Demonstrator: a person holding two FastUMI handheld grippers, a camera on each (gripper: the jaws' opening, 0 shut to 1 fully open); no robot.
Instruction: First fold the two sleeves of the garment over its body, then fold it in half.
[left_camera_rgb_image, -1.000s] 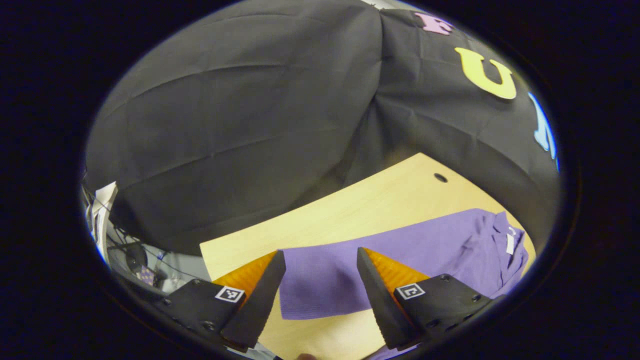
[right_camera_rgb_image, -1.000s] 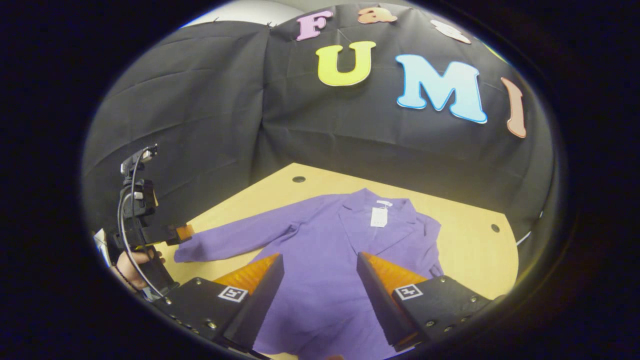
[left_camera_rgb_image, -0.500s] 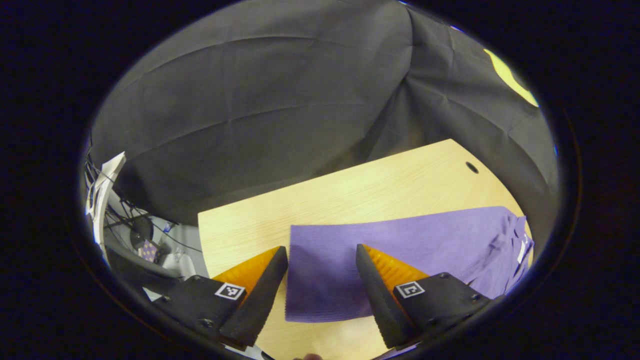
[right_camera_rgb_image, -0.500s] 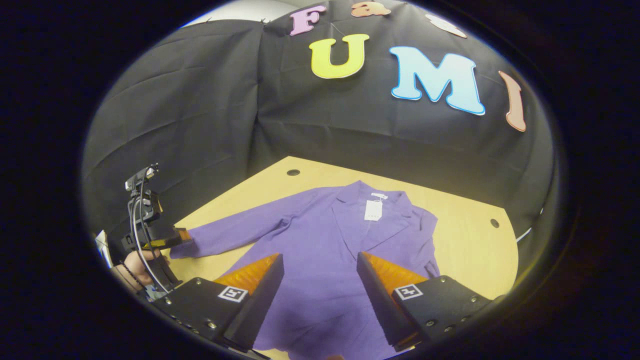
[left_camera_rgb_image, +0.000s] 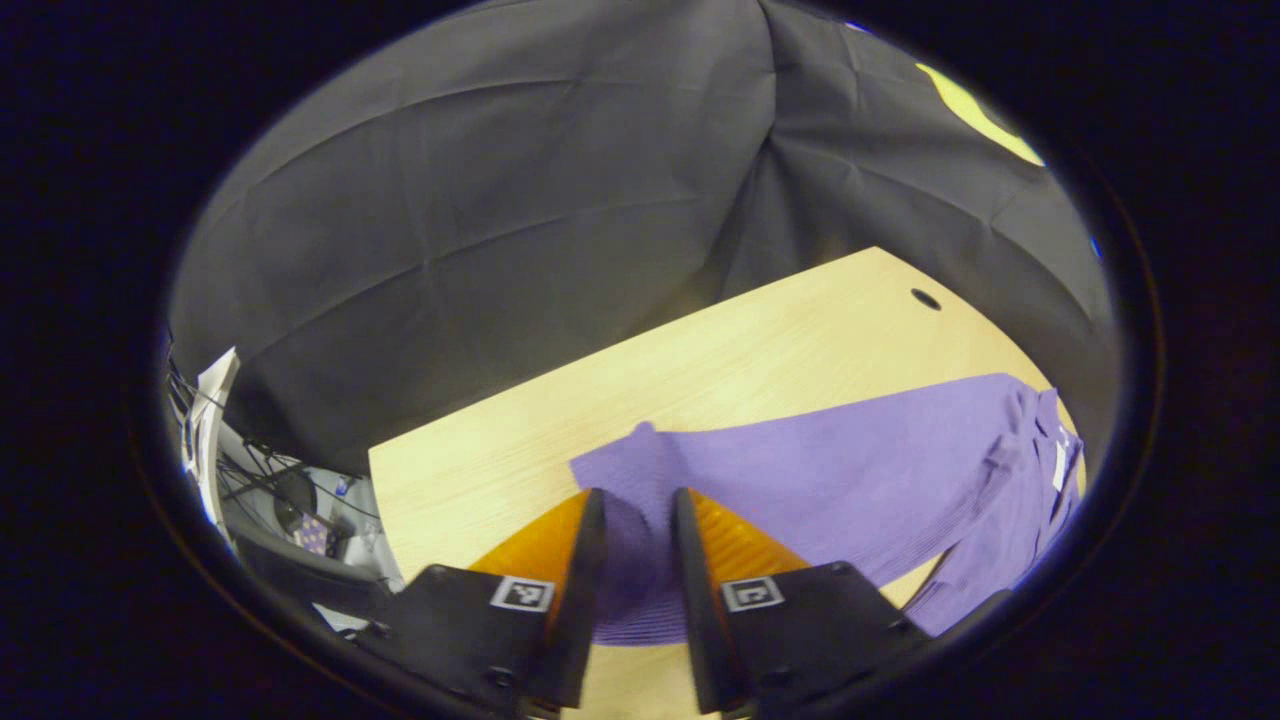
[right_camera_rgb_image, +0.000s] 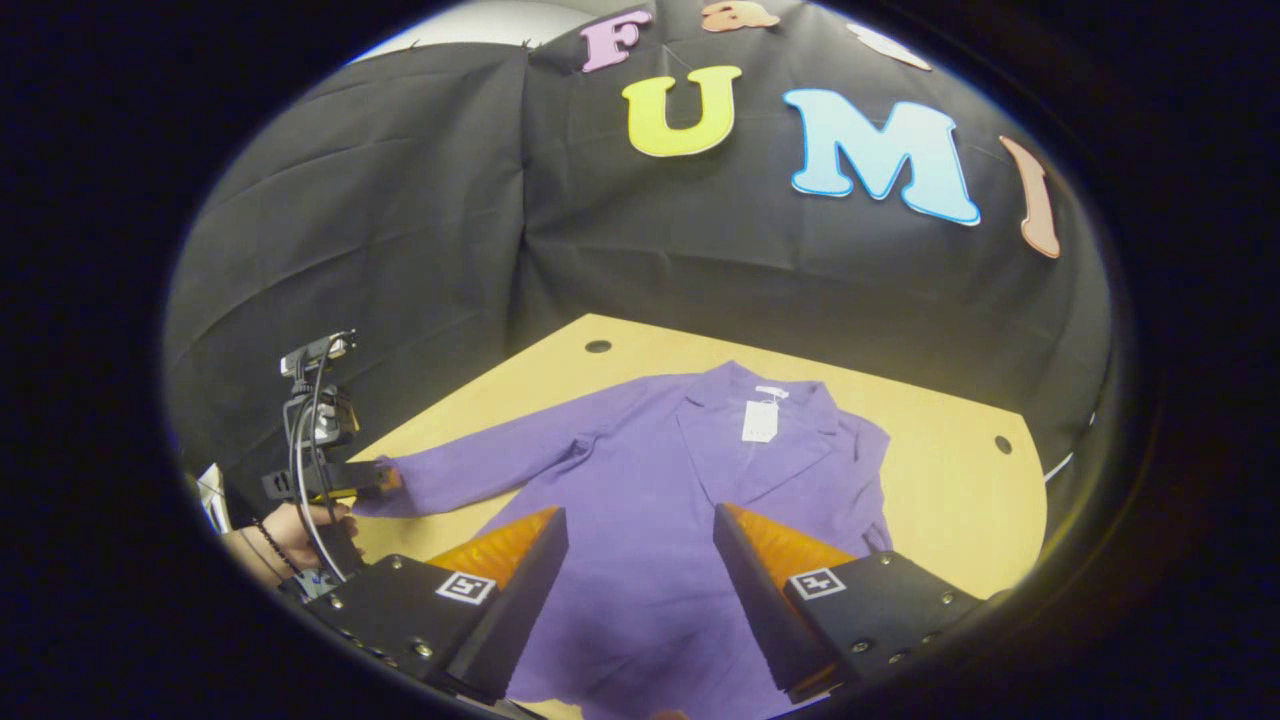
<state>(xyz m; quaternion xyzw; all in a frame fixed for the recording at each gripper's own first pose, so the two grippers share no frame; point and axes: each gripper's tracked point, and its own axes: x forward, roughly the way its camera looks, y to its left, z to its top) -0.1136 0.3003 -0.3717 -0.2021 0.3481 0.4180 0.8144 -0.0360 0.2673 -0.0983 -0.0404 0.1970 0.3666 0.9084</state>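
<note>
A purple jacket (right_camera_rgb_image: 660, 500) lies face up on the wooden table (right_camera_rgb_image: 930, 470), collar at the far side with a white tag (right_camera_rgb_image: 760, 420). Its left sleeve (left_camera_rgb_image: 820, 460) stretches out across the table. My left gripper (left_camera_rgb_image: 632, 500) is shut on the cuff end of that sleeve (left_camera_rgb_image: 625, 560), which bunches up between the fingers. In the right gripper view the left gripper (right_camera_rgb_image: 375, 482) pinches the cuff at the table's left edge, held by a hand (right_camera_rgb_image: 290, 535). My right gripper (right_camera_rgb_image: 640, 520) hangs open above the jacket's lower body, holding nothing.
The table (left_camera_rgb_image: 760, 340) has a round cable hole (left_camera_rgb_image: 925, 299) near its far corner and another cable hole (right_camera_rgb_image: 1003, 444) at the right. Black cloth walls close in behind. Cables and clutter (left_camera_rgb_image: 290, 490) sit beyond the table's left edge.
My left gripper has closed on the sleeve cuff, which was lying flat between open fingers before. The cuff now puckers upward. The right gripper has barely moved.
</note>
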